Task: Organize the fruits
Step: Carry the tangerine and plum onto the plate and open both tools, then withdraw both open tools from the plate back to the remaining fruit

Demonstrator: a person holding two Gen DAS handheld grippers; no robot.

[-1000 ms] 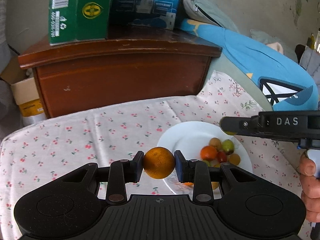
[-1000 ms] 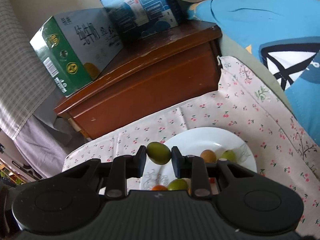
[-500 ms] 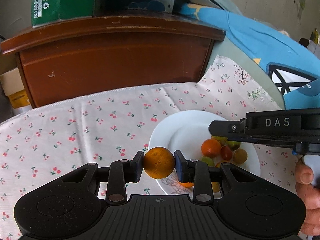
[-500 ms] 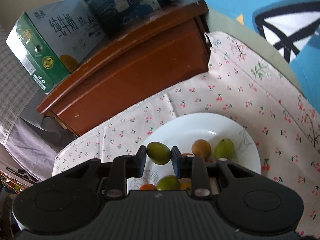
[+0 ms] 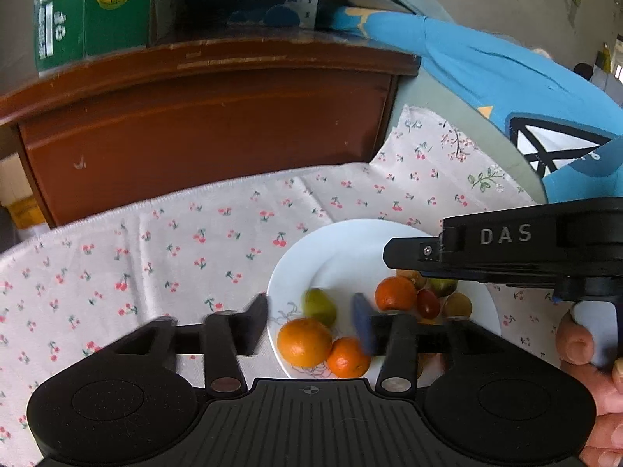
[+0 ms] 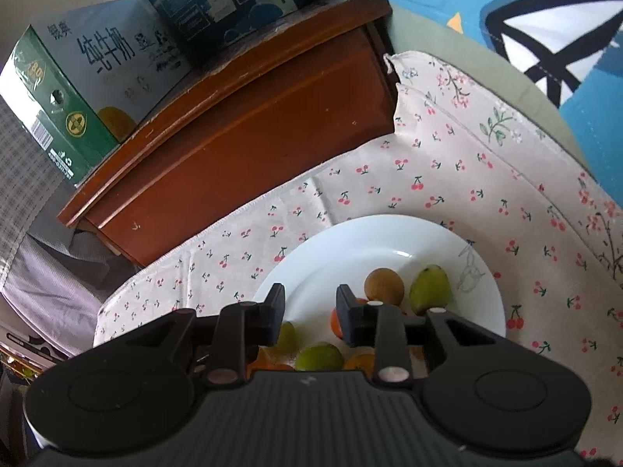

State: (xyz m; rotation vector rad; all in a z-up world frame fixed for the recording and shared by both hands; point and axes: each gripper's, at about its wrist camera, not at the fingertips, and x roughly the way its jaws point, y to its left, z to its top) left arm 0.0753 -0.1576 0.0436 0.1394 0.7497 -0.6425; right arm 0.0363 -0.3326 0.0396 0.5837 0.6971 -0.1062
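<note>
Fruits lie gathered on the white plate (image 5: 342,241), which sits on the cherry-print cloth (image 5: 163,257) in the lower middle of both views. In the left wrist view a large orange (image 5: 304,341) rests at the plate's near edge, touching a smaller orange (image 5: 347,356) to its right, with a green pear-shaped fruit (image 5: 319,307) just behind them. Further right sit another orange (image 5: 395,293) and a dark red fruit (image 5: 427,303).

The left hand-held gripper (image 5: 309,325) is spread wide and holds nothing; its blurred fingers straddle the large orange and the green fruit. The right hand-held gripper (image 6: 309,313) is also spread and empty, above the plate's near half. Ahead of it in the right wrist view lie a brown round fruit (image 6: 383,286) and a green pear (image 6: 430,290), and a green fruit (image 6: 319,356) shows just below its fingers.

The step in hand looks like a release onto the plate. To do it well, lift each hand-held gripper straight up with its fingers kept apart, so no pad brushes a fruit. The large orange sits close to the rim and would roll easily, so the left side should avoid any sideways drift. The two tools are near each other, so draw them away apart, not across one another. Whether any fruit remains off the plate cannot be told; none shows on the cloth here.
</note>
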